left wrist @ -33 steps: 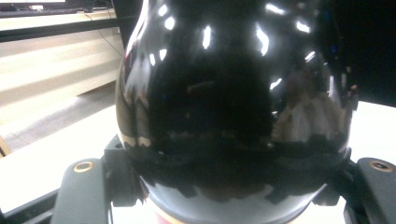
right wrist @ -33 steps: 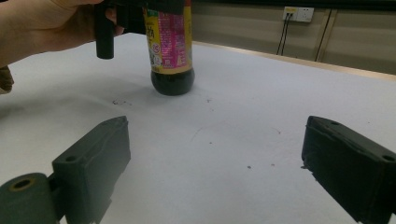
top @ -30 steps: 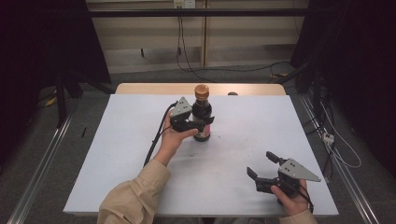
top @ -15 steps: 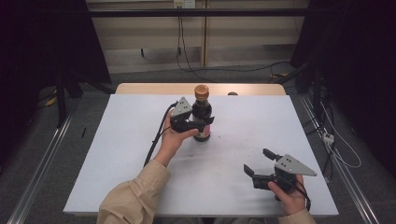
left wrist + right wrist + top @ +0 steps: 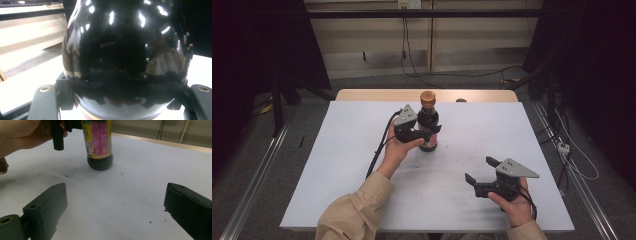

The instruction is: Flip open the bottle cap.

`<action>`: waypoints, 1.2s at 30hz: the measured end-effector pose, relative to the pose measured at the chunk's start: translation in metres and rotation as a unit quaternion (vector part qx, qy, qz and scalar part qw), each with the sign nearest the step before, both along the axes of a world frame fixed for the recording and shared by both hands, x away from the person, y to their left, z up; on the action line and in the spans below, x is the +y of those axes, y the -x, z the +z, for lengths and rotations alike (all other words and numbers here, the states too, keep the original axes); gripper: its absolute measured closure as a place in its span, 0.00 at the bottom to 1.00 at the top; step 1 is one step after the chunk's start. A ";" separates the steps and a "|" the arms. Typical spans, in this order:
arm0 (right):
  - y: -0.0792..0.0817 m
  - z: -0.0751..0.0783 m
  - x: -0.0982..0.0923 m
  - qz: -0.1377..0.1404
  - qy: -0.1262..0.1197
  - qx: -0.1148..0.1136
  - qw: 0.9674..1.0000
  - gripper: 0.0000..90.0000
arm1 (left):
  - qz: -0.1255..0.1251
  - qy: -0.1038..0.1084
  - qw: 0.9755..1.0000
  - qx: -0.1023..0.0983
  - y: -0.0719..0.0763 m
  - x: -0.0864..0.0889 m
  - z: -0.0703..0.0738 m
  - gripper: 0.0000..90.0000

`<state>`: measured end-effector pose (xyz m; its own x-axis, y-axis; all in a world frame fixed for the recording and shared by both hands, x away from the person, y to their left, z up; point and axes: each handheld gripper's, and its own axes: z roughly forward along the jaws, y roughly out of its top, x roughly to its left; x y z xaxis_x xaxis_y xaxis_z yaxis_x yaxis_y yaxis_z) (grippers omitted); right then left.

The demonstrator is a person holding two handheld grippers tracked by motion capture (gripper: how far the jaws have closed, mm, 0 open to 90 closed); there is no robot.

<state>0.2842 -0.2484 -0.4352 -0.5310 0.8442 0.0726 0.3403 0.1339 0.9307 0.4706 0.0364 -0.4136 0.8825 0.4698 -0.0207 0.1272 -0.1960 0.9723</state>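
A dark bottle [image 5: 428, 125] with an orange cap and a pink-and-yellow label stands upright on the white table [image 5: 362, 150], near its middle. My left gripper [image 5: 429, 132] is shut on the bottle's body from the left; in the left gripper view the glossy black bottle [image 5: 125, 57] sits between the jaws. My right gripper [image 5: 479, 170] hovers low over the table's front right, open and empty, pointing toward the bottle. In the right gripper view the bottle [image 5: 98, 147] stands ahead, beyond the wide-apart jaws, with the left hand [image 5: 22, 135] at the upper left.
A wooden strip [image 5: 377, 94] borders the table's far edge, with a small dark object [image 5: 460, 100] on it. Cables [image 5: 462, 75] run across the floor behind. Small dark specks [image 5: 70, 175] lie on the white surface near the bottle.
My right gripper has shifted left and slightly forward across the table, toward the bottle. The left gripper and the bottle have stayed put.
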 end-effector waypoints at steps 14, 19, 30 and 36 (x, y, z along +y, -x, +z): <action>-0.015 0.010 0.017 0.022 -0.017 0.007 1.000 0.05 | 0.005 0.004 1.000 0.007 0.001 -0.001 0.000 0.33; -0.022 0.018 0.017 0.016 -0.027 0.011 0.999 0.07 | 0.006 0.008 1.000 0.011 0.001 -0.001 -0.001 0.33; -0.046 0.047 0.027 0.012 -0.039 0.020 0.999 0.19 | 0.000 0.008 1.000 0.011 0.000 0.000 -0.001 0.33; -0.061 0.062 0.040 0.043 -0.034 0.018 0.998 0.43 | -0.013 0.003 1.000 0.007 -0.001 0.002 0.000 0.34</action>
